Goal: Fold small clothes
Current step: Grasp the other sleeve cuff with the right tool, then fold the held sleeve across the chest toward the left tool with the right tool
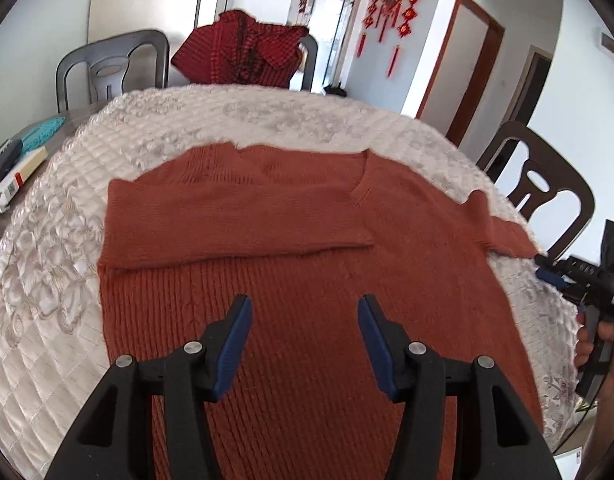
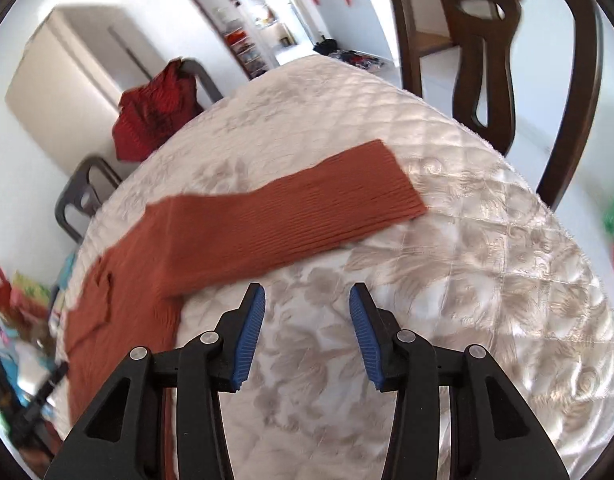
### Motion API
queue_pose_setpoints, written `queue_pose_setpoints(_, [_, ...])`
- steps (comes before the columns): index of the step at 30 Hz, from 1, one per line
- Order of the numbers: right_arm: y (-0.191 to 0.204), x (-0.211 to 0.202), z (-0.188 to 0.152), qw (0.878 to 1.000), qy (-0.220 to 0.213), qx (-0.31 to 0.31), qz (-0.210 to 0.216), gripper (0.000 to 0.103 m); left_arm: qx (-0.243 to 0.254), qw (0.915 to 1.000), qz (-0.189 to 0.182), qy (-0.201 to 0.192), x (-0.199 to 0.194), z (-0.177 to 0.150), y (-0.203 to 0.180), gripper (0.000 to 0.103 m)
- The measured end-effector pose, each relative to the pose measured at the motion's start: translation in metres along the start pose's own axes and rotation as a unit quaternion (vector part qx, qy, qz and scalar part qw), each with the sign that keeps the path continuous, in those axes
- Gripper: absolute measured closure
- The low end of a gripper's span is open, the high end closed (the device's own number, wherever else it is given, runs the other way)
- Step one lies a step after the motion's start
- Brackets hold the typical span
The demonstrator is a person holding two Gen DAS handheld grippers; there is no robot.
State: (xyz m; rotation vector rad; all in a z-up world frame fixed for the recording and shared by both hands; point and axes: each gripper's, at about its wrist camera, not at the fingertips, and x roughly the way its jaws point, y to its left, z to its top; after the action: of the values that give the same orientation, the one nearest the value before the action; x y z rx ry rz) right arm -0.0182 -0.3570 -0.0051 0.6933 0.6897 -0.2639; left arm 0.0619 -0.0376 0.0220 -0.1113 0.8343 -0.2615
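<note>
With one sleeve already folded across the rust sweater (image 1: 307, 280) on the quilted tabletop (image 1: 47, 280), the outstretched sleeve (image 2: 307, 212) is best pinched near its cuff by the empty, part-open right gripper (image 2: 307, 328), while the left gripper (image 1: 305, 344), also part-open and empty, hovers over the body.

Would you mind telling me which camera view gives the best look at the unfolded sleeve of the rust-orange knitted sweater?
The right wrist view: the unfolded sleeve lies flat across the quilted cream table cover, visible up to its ribbed cuff. The left wrist view catches only a short piece at the sweater's right edge.
</note>
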Motion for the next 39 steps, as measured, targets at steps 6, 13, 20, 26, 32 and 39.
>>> queue_pose_setpoints(6, [-0.007,0.008,0.016,1.0,-0.013,0.026,0.009,0.058,-0.009,0.9998,0.006,0.017,0.009,-0.009,0.006,0.045])
queue_pose_setpoints(13, [-0.022,0.015,0.029,0.996,-0.046,0.08,0.011,0.058,-0.008,0.9999,-0.001,0.013,0.009,-0.011,0.006,0.041])
queue_pose_setpoints(20, [-0.016,0.017,0.043,0.995,-0.055,0.082,0.019,0.091,-0.018,0.9997,-0.015,0.011,0.008,-0.01,0.011,0.04])
queue_pose_setpoints(26, [0.06,-0.007,0.043,0.991,-0.064,-0.021,0.114,0.092,-0.021,0.9996,-0.019,0.01,0.008,-0.01,0.012,0.04])
queue_pose_setpoints(32, [0.149,0.002,0.009,0.969,-0.004,-0.141,0.203,0.092,-0.047,0.9972,-0.058,-0.003,-0.001,-0.004,0.017,0.04])
queue_pose_setpoints(39, [0.182,0.062,-0.052,0.951,0.125,-0.211,0.19,0.092,-0.046,0.996,-0.077,-0.001,-0.001,0.006,0.012,0.04])
